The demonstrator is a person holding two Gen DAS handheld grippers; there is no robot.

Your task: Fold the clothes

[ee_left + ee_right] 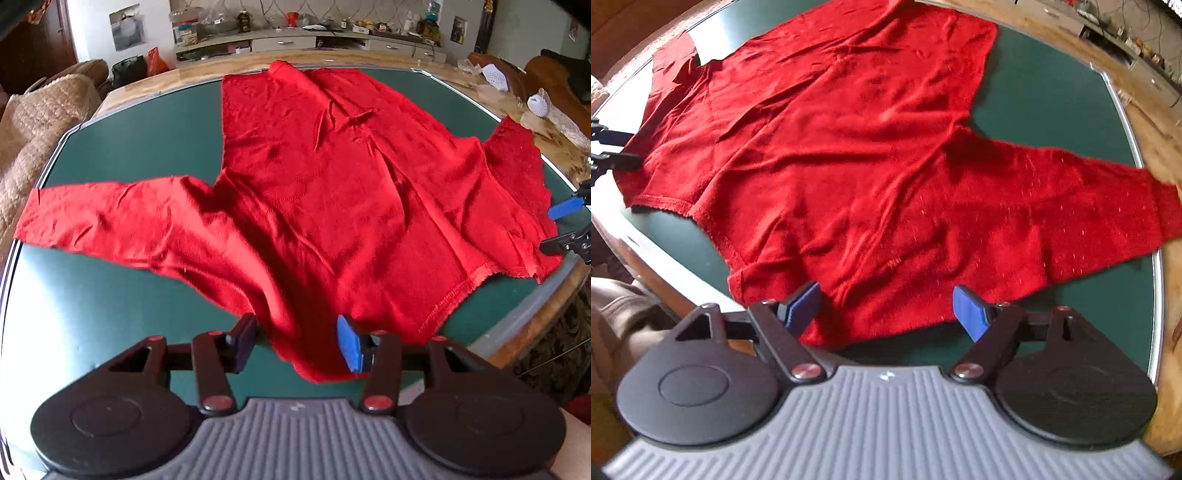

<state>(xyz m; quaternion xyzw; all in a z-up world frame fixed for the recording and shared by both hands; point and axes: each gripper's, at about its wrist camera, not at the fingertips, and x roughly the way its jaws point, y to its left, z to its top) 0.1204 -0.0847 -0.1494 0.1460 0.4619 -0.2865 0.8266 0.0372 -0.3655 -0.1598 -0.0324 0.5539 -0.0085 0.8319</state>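
While open, both grippers straddle sweater [332,177].

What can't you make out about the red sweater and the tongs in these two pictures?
- Red knitted sweater: the near edge lies behind the left tongs in the left wrist view, so contact with the pads is unclear.
- Right sleeve: its cuff is cut off by the right wrist picture's edge.
- Right tongs: pads blurred; whether they touch cloth is unclear.
- Green table top: whatever lies under the sweater is hidden.
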